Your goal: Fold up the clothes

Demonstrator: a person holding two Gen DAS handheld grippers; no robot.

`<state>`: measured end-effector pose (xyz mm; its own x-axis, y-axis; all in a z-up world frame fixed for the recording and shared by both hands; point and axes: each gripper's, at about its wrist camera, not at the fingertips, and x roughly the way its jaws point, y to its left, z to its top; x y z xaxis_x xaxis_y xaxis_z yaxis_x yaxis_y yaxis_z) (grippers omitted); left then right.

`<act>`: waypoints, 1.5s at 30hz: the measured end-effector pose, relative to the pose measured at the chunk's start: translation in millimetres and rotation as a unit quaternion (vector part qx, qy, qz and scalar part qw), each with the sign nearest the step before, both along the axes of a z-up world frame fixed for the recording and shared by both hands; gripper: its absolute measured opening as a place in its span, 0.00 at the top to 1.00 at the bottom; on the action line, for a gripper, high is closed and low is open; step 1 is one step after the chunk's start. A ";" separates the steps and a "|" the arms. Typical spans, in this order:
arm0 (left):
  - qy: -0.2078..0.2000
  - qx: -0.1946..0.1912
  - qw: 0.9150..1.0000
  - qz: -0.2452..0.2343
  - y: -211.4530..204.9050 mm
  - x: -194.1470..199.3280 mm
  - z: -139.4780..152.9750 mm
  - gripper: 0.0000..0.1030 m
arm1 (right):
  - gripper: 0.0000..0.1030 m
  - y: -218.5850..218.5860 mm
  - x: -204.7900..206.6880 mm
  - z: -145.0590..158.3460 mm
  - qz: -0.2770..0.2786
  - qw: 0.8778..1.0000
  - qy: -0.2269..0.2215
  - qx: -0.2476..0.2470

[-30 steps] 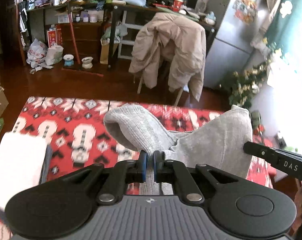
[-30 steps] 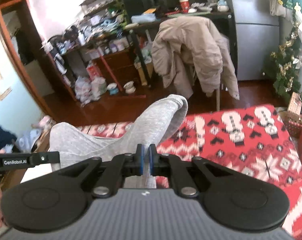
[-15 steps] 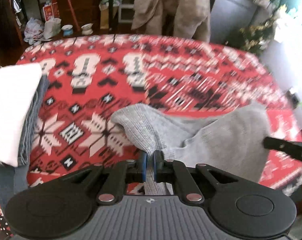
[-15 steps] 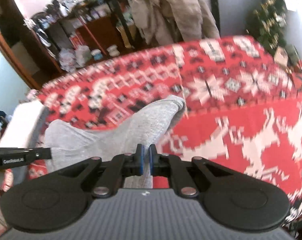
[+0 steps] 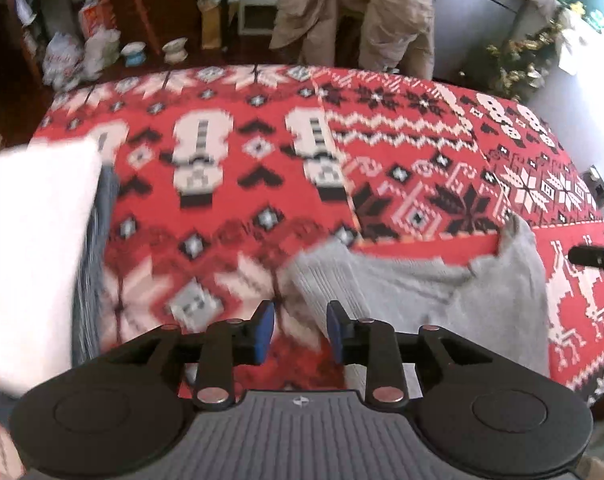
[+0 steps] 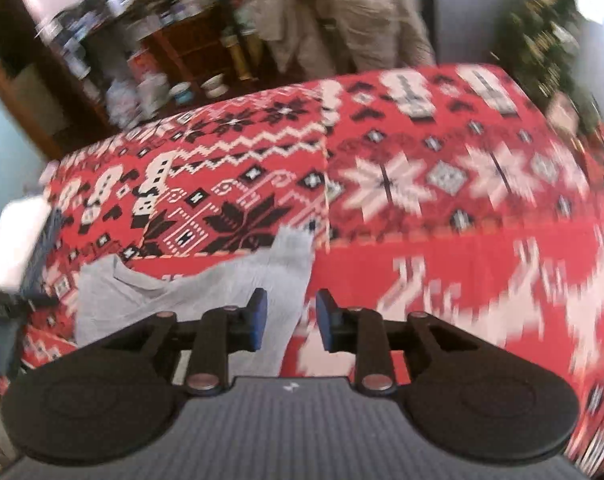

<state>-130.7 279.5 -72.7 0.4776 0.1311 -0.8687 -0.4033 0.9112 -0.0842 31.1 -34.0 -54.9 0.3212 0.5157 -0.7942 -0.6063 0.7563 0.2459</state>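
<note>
The grey knit garment (image 5: 441,304) lies on the red patterned bedspread (image 5: 262,184), soft, light and limp; it will probably sag and bunch, so the ribbed edges or corners look best to pinch. The left hand-held gripper (image 5: 300,326) has just been opening; its spread pads straddle the garment's left ribbed edge. The right hand-held gripper (image 6: 289,318) has likewise just opened, with the garment's right strip between its pads, unpinched.

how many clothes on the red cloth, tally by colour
grey garment spread out in front: 1
white folded item on top of the pile at the left: 1
blue-grey folded item beneath it: 1
total: 3
</note>
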 end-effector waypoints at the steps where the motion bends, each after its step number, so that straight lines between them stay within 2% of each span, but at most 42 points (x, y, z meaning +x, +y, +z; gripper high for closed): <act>1: 0.000 0.007 1.000 -0.011 6.0 7.0 -1.3 0.73 | 0.72 5.2 8.0 -0.2 0.018 1.000 -0.007 -0.007; 5: 0.015 0.018 0.998 -0.064 20.8 34.0 -14.2 0.73 | 0.72 34.0 41.1 -13.8 0.105 0.993 -0.024 -0.041; 7: 0.024 0.015 0.995 -0.096 23.8 44.3 -20.1 0.73 | 0.72 44.7 52.2 -21.8 0.146 0.988 -0.015 -0.052; 11: 0.041 0.029 0.983 -0.176 17.4 61.4 -31.3 0.73 | 0.71 60.0 62.6 -35.0 0.216 0.973 -0.020 -0.083; 17: 0.058 0.016 0.967 -0.246 14.9 78.7 -40.6 0.81 | 0.65 76.7 71.5 -46.6 0.281 0.955 -0.017 -0.098; 20: 0.067 0.008 0.962 -0.265 11.3 79.4 -40.8 0.93 | 0.65 82.6 73.4 -47.8 0.297 0.950 -0.012 -0.098; 21: 0.070 0.014 0.960 -0.272 7.2 79.6 -40.6 0.93 | 0.68 83.5 73.5 -47.9 0.300 0.949 -0.010 -0.098; 22: 0.072 0.028 0.957 -0.280 2.4 79.8 -40.1 0.94 | 0.80 85.3 72.8 -47.7 0.307 0.947 -0.003 -0.096; 23: 0.073 0.039 0.956 -0.280 -1.4 79.7 -39.3 0.95 | 0.85 87.0 72.0 -47.4 0.314 0.945 0.004 -0.094; 26: 0.063 0.048 0.968 -0.239 -2.0 78.8 -31.8 0.96 | 0.91 91.1 66.3 -43.9 0.307 0.946 -0.006 -0.104; 29: 0.035 0.058 0.978 -0.196 2.2 83.0 -13.9 0.97 | 0.92 87.6 71.0 -36.5 0.244 0.966 0.005 -0.086; 31: 0.023 0.079 0.980 -0.182 4.8 88.5 -6.2 0.97 | 0.92 85.5 75.1 -28.6 0.203 0.977 0.001 -0.069; 34: 0.028 0.094 0.981 -0.165 13.4 101.1 -13.2 0.97 | 0.92 87.1 87.2 -25.9 0.161 0.985 -0.007 -0.059; 39: 0.046 0.114 0.981 -0.150 17.3 110.2 -34.1 0.97 | 0.92 96.1 101.5 -43.0 0.139 0.988 -0.002 -0.062; 40: 0.049 0.117 0.981 -0.145 17.5 110.7 -37.0 0.96 | 0.91 97.0 101.9 -46.1 0.136 0.989 -0.003 -0.062; 42: 0.046 0.121 0.983 -0.126 19.7 107.9 -37.0 0.88 | 0.86 94.9 102.9 -48.9 0.122 0.991 -0.002 -0.058; 43: 0.040 0.120 0.985 -0.115 21.8 105.7 -35.7 0.86 | 0.79 91.7 103.4 -48.6 0.110 0.992 -0.001 -0.053; 45: 0.024 0.094 0.992 -0.083 30.6 100.4 -30.0 0.81 | 0.72 85.3 104.4 -47.9 0.087 0.995 0.001 -0.043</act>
